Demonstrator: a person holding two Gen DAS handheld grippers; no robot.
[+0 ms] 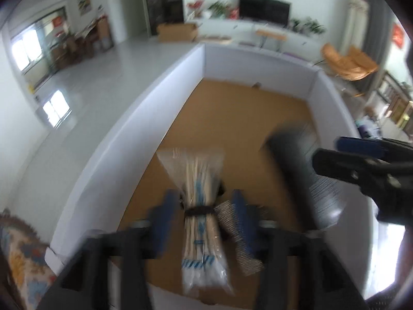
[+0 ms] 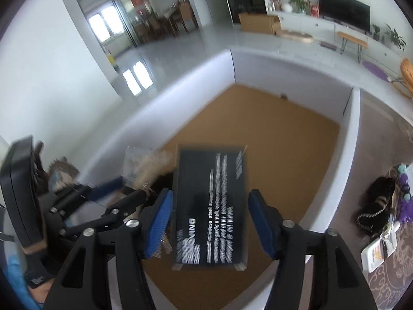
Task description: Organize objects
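Observation:
A clear bag of wooden sticks [image 1: 200, 214], tied with a black band, lies on the brown floor of a white-walled box [image 1: 124, 139]. My left gripper [image 1: 204, 219] is open with its blue pads on either side of the bag. A black box with white print [image 2: 210, 211] lies on the brown floor in the right wrist view. My right gripper [image 2: 211, 224] is open around it, pads apart from its sides. The black box [image 1: 304, 178] and the right gripper [image 1: 343, 155] also show in the left wrist view. The bag of sticks [image 2: 147, 168] shows left of the black box.
A small ribbed brown-grey item [image 1: 237, 235] lies beside the bag. The white box walls [image 2: 348, 149] enclose the brown floor. Outside lie a patterned rug with a black bag [image 2: 376, 204], a TV stand [image 2: 343, 7], a cardboard carton [image 2: 258, 22] and chairs.

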